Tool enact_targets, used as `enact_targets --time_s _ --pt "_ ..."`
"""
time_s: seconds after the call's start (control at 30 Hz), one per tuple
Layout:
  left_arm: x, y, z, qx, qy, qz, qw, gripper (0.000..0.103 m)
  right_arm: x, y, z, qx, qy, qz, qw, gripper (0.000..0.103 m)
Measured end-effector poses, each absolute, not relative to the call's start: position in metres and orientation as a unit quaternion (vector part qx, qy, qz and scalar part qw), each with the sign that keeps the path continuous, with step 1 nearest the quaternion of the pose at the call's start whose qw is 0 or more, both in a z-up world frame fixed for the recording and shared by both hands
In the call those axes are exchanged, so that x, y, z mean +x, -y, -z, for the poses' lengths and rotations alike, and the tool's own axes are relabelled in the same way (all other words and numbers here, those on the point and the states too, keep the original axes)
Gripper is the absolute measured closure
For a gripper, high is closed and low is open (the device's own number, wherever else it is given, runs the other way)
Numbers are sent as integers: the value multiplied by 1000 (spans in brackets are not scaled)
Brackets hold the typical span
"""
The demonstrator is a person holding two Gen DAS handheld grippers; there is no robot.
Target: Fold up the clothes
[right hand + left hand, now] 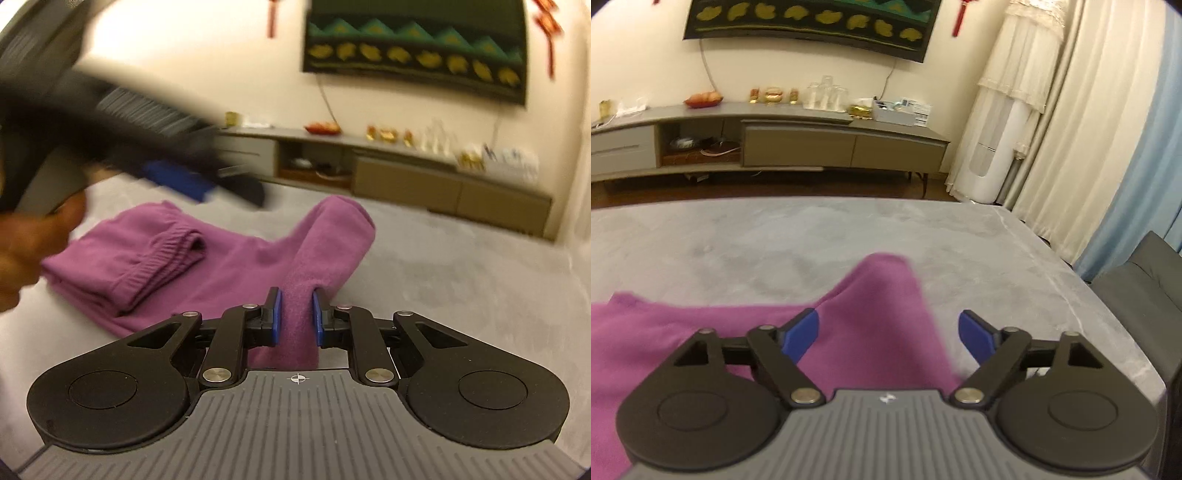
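two grippers are working here, and the right gripper [297, 314] is pinching a raised fold of the purple garment [236, 266], its blue pads [277, 317] pressing into the fabric from both sides. the pinched cloth is standing up between the pads and running away from the camera into a rounded hump. the left gripper [888, 334] is hanging with its blue fingers [799, 334] spread wide, nothing between them, the purple cloth [871, 306] lying on the table below and beyond the fingertips. in the right wrist view that left gripper [177, 177] is showing as a dark blur at upper left, with the person's hand [29, 243] wrapped around its handle, above the far end of the garment.

the garment is lying on the grey table [738, 236], part of it already folded over, a ribbed waistband [166, 251] sitting on top of the flat stack at the left. the rest is stretching toward the right gripper.

beyond the table a long low cabinet [798, 144] is running along the wall, with a red dish [703, 99] and some clear glasses [825, 96] on top. a dark patterned hanging [812, 22] is on the wall above, pale curtains [1089, 129] are hanging at the right, and a dark chair [1145, 288] is standing just beside the table edge.
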State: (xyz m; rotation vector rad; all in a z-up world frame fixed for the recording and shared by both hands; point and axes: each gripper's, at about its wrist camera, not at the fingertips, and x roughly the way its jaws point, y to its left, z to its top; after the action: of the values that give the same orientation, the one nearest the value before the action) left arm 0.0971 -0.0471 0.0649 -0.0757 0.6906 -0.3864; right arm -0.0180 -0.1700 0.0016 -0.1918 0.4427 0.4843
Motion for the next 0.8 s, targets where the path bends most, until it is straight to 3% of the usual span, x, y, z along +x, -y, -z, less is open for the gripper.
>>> enact_targets --time_s 0.1,0.17,0.23,0.27,0.4,0.53,0.67,0.73,0.8 --pt "111 73 -57 1 -379 190 906 9 -27 155 -5 -111 -200 -256 939 88" --pt "121 83 -44 22 -404 162 900 21 -31 148 -6 -115 -191 -267 938 88" --pt "131 85 -31 32 -431 134 892 80 -33 145 -6 -113 -188 -275 936 88" --pt "135 81 -28 23 -442 126 888 86 -34 145 -5 -110 -186 -279 936 87" --pt "130 52 -44 -18 -433 130 892 87 -36 150 -6 -86 -178 -284 938 51" --pt "112 0 -92 -48 -393 140 908 87 -40 159 -18 -51 -158 -295 941 30" --pt "87 -111 -116 -92 -355 91 926 84 -44 151 -19 -50 -158 -313 935 26" --pt "80 -166 -93 -103 -365 26 925 70 -42 142 -13 -58 -168 -321 930 26" --pt "73 -206 -50 -143 -397 -1 907 66 -37 130 -2 -68 -182 -326 925 26"
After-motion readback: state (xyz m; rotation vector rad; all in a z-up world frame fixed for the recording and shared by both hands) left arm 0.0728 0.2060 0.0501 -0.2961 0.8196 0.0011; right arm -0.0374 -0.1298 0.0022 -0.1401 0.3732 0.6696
